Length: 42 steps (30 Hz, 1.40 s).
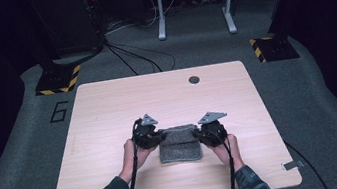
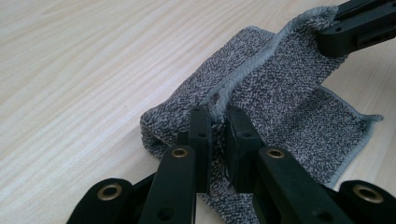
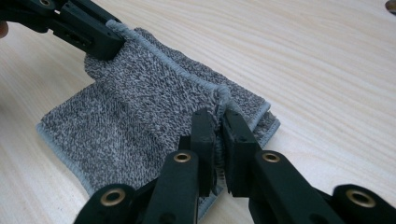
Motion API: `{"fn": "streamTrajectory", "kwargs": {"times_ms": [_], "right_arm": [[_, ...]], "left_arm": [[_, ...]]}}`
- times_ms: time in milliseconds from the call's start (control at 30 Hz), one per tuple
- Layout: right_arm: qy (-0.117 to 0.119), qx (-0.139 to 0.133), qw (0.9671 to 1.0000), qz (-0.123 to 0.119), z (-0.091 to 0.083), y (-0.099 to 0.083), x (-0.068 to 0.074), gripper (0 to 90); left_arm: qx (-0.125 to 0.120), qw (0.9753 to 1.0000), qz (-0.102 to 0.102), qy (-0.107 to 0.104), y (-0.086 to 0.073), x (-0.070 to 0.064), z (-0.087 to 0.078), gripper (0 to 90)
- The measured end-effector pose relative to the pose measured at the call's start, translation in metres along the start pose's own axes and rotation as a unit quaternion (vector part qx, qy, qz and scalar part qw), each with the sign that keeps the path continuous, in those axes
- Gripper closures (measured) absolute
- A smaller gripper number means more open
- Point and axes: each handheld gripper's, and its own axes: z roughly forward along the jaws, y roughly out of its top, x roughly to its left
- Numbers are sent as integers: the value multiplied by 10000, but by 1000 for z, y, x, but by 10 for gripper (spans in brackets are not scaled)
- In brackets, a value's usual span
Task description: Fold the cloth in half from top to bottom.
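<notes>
The grey towel (image 1: pixel 179 143) lies near the table's (image 1: pixel 107 103) front middle. Left gripper (image 2: pixel 218 122) and right gripper (image 3: pixel 218 119) each pinch its raised hem; carry both corners over level, keeping that edge taut.

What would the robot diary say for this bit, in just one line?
action: folding | item: grey knitted towel on light wooden table | left gripper: jaws shut on hem | right gripper: jaws shut on hem | hem lifted

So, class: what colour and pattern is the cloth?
Speckled grey cloth with a pale grey hem, clearest in the right gripper view.
</notes>
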Motion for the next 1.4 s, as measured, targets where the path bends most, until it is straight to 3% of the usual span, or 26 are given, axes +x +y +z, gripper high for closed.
{"fn": "streamTrajectory", "kwargs": {"times_ms": [300,567,733,800,900,1067,1300,1400], "right_arm": [[39,110,9999,-61,1,-8,3,829],[104,191,9998,24,-2,-14,5,797],[173,185,9997,25,-9,-18,5,715],[219,178,9996,98,-14,-19,5,639],[301,70,9993,203,-23,-20,2,559],[346,-84,9985,426,-36,-17,-3,456],[183,-241,9976,621,-33,-3,-13,392],[83,-229,9969,746,-27,4,-16,388]], "left_arm": [[90,9999,-76,-76,-9,-3,3,792],[152,9997,-111,-173,-14,-3,1,741],[226,9991,-154,-313,-20,-4,-6,619],[224,9990,-210,-334,-22,-5,-11,536],[185,9992,-208,-276,-23,-4,-21,439],[-35,9995,-286,-106,-19,0,-37,353],[-183,9989,-427,88,-7,13,-36,287],[-125,9984,-517,175,-3,20,-27,273]]}}
